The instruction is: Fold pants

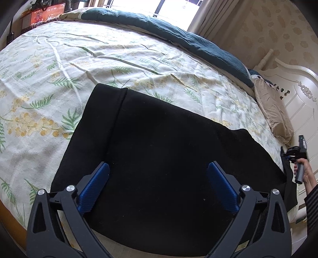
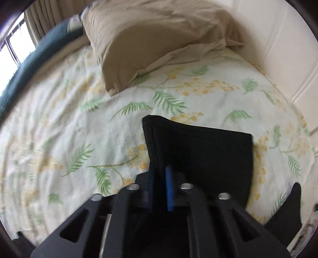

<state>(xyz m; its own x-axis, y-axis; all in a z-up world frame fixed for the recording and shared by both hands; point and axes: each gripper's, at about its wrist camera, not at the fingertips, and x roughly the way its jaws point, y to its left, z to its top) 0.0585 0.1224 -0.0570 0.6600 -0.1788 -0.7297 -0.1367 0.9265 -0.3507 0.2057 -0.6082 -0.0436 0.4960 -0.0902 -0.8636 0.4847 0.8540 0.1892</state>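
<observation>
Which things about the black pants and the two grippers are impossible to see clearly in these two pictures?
- Left wrist view: the near edge of the black pants is cut off by the frame and the open left gripper.
- Left wrist view: the right gripper is too small at the edge to judge.
- Right wrist view: motion blur and the right gripper hide how many cloth layers it pinches.
- Both views: waistband or leg ends cannot be told.

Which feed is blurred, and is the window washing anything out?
Right wrist view: motion-smeared, worst on the sheet at left and on the right gripper, shut on the pants. Left wrist view: sharp; the window is blown out white, and the pants read as flat black with little detail.
</observation>
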